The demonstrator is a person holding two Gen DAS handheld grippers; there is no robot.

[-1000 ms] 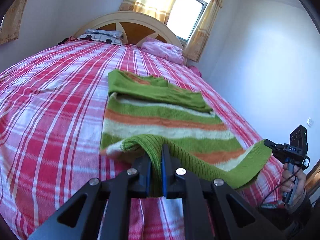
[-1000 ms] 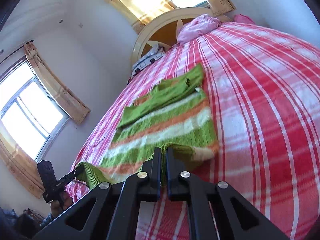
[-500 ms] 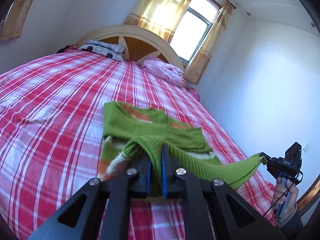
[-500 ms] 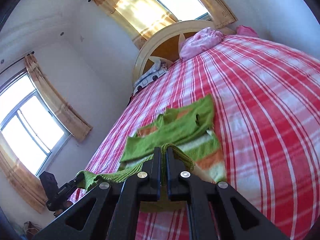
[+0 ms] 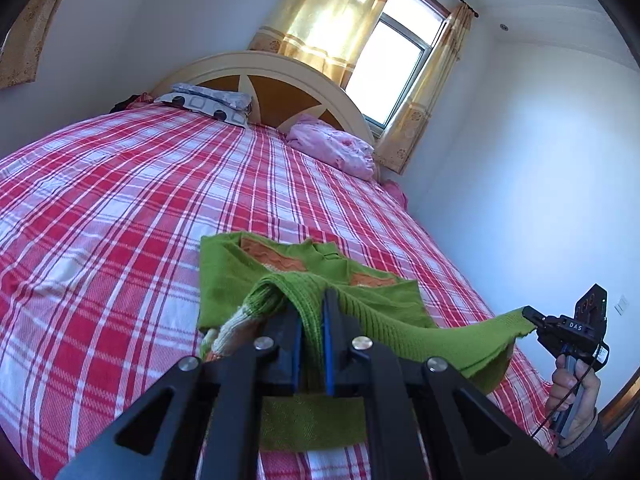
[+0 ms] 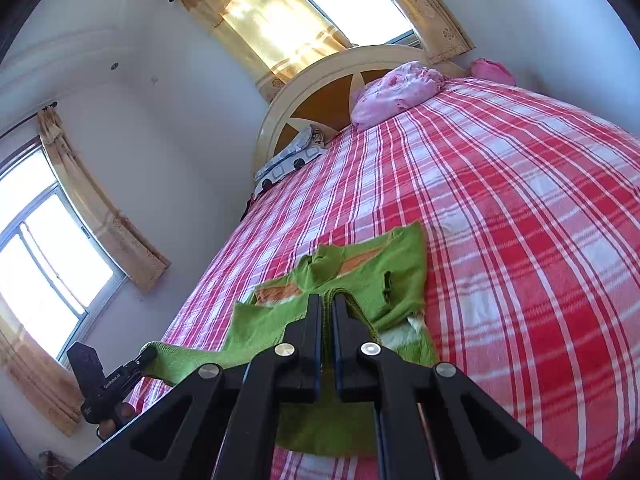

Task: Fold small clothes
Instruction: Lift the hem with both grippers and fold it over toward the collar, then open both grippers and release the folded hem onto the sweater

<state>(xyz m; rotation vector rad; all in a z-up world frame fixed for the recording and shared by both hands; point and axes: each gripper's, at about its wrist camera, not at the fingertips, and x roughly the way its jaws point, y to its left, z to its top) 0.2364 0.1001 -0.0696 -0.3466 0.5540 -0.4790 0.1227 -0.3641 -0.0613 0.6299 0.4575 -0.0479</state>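
My left claw [image 5: 312,316] covers the near part of the striped sweater [image 5: 372,300], so I cannot see how its lower stripes lie on the bed [image 5: 120,208]. My right hand [image 5: 572,396] is cut off at the picture's edge. Beneath my right claw [image 6: 328,304] the hem is hidden too.

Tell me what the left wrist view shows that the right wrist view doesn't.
Left wrist only: the right gripper clamped on the hem, a sleeved hand below it.
Right wrist only: a second window on the side wall, and the left gripper holding the other hem corner.
Both: green striped sweater, plaid bed, headboard, pink pillow.
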